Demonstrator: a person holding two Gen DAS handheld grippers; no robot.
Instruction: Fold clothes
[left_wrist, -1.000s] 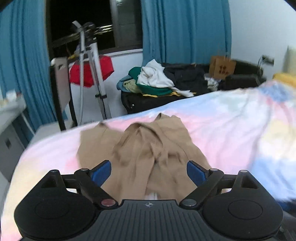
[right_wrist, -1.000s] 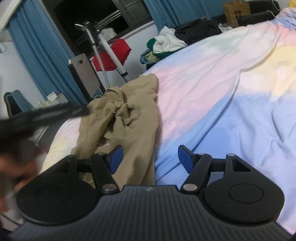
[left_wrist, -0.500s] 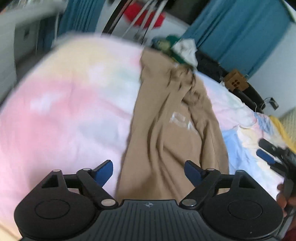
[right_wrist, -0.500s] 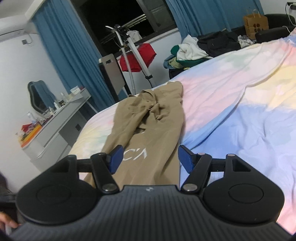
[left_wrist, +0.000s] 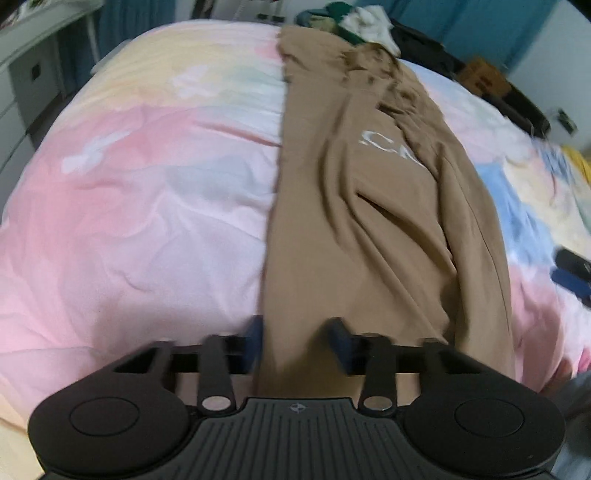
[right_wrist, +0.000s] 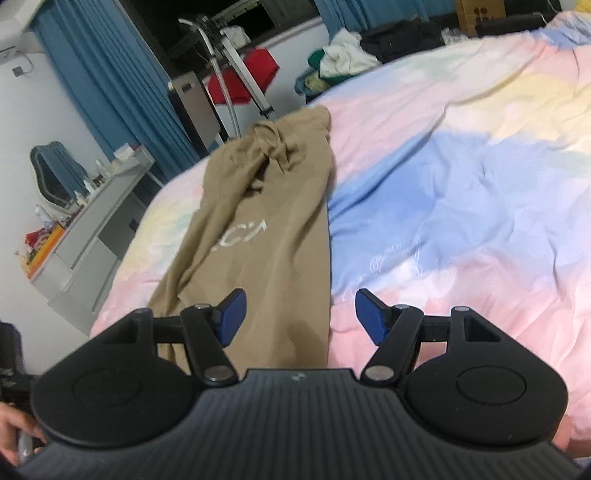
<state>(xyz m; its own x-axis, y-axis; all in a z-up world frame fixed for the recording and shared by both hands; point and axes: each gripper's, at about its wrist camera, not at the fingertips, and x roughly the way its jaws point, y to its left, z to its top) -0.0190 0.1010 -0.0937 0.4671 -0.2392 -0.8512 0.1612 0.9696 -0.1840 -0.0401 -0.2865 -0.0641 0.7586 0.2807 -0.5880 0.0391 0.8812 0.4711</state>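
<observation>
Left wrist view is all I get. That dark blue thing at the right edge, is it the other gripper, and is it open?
Observer: Yes. The right gripper is open, jaws wide apart.
Visitor: What is under it?
Observer: The right edge of the garment, with bare bedspread beside it.
Visitor: Anything past the far end of the bed?
Observer: A red cloth hangs behind a metal stand.
</observation>
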